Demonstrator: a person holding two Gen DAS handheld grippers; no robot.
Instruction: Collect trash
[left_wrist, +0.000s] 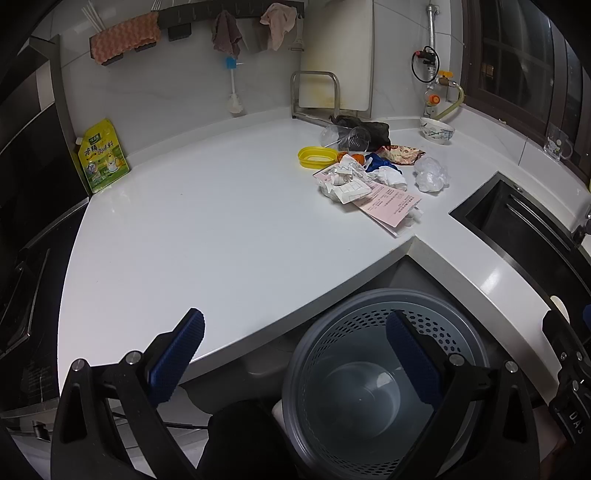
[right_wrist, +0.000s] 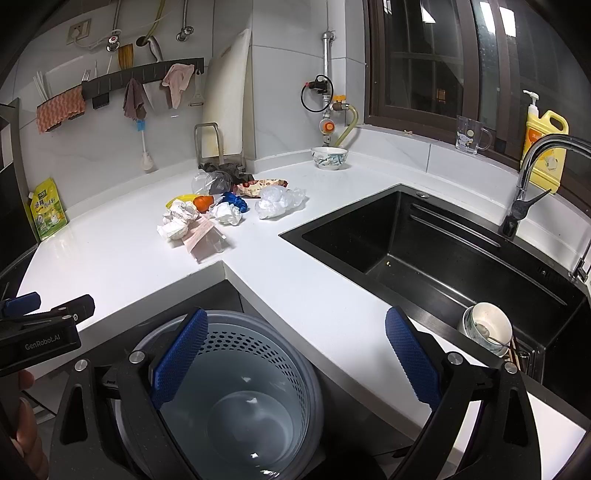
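While both grippers hang low over the grey bin (right_wrist: 236, 398), left gripper (left_wrist: 295, 354) and right gripper (right_wrist: 293, 354) have jaws spread wide, holding nothing. Trash pile (right_wrist: 221, 212) sits on the white counter (right_wrist: 110, 254) beside the sink (right_wrist: 424, 254); bin looks empty, possibly.

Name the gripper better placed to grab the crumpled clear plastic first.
Right, probably. The right gripper is open over the counter edge beside the sink, the clear plastic's side; the left gripper, also open, sits further left.

Glossy white counter (right_wrist: 332, 295), matt perforated plastic bin (right_wrist: 236, 354), crumpled paper (right_wrist: 229, 214).
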